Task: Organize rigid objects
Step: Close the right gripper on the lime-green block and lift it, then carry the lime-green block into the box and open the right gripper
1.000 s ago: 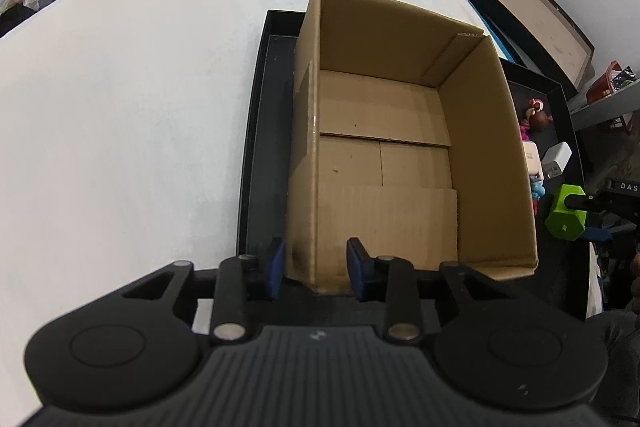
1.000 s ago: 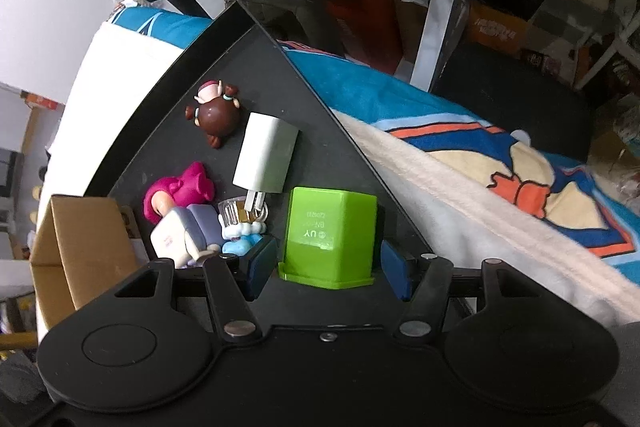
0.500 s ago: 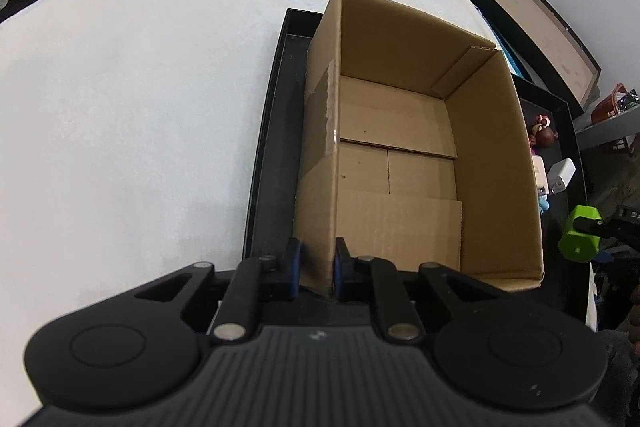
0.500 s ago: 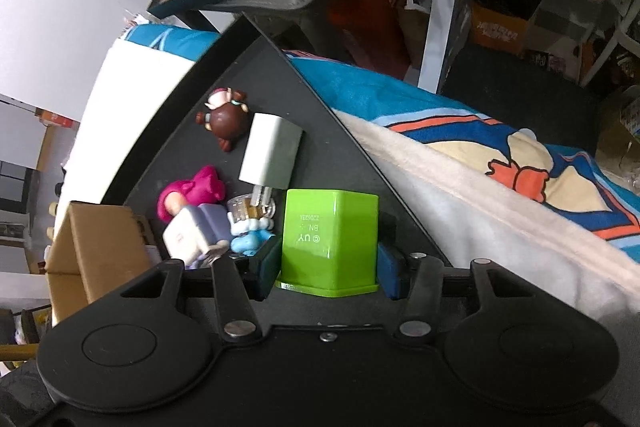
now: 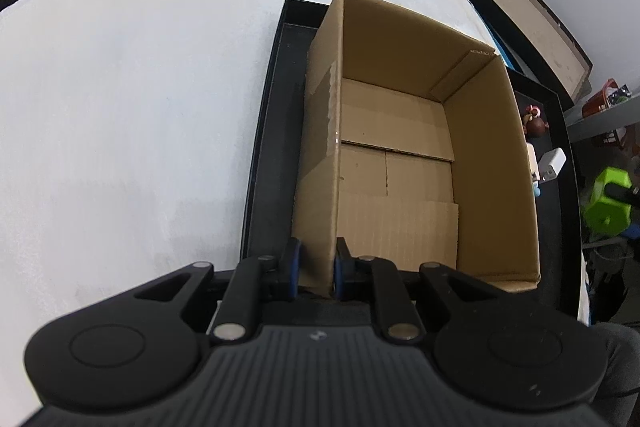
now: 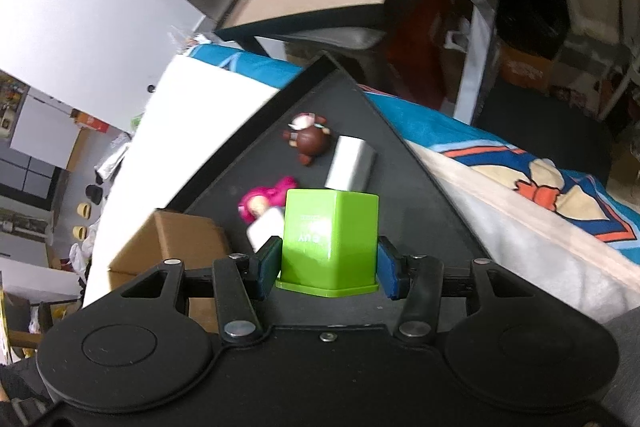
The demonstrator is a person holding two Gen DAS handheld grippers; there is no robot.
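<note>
1. Left wrist view: the left tongs (image 5: 314,273) are clamped on the near corner of the cardboard box (image 5: 486,163), one blue pad outside the wall and one inside. The box is plain brown corrugated card, open-topped and empty, its floor made of overlapping flaps. It is rectangular, and its long axis runs away from these tongs. It stands in a shallow black tray (image 5: 268,147), matte and stiff-edged, on a white, softly textured desk (image 5: 140,87).

2. Same view, right edge: the green block (image 5: 606,201) hangs beyond the box's right wall, over the tray's outer rim, so the box opening lies to its left. A brown figurine (image 5: 534,119) and a white charger (image 5: 554,163) lie on the tray strip between the box and the rim.

3. Right wrist view: the right tongs (image 6: 329,263) grip the green block (image 6: 330,237) by two opposite flat sides. It is smooth, glossy plastic, roughly cubic, with a thin flange at its base and faint moulded lettering on the facing side. It appears lifted clear of the tray (image 6: 420,211).

4. Same view, beyond the block: the brown figurine (image 6: 310,143), the white charger (image 6: 352,167) and a pink-haired doll (image 6: 266,201) lie on the dark tray. The box (image 6: 176,247) sits low on the left, so the coming move is likely leftward, over its wall.
</note>
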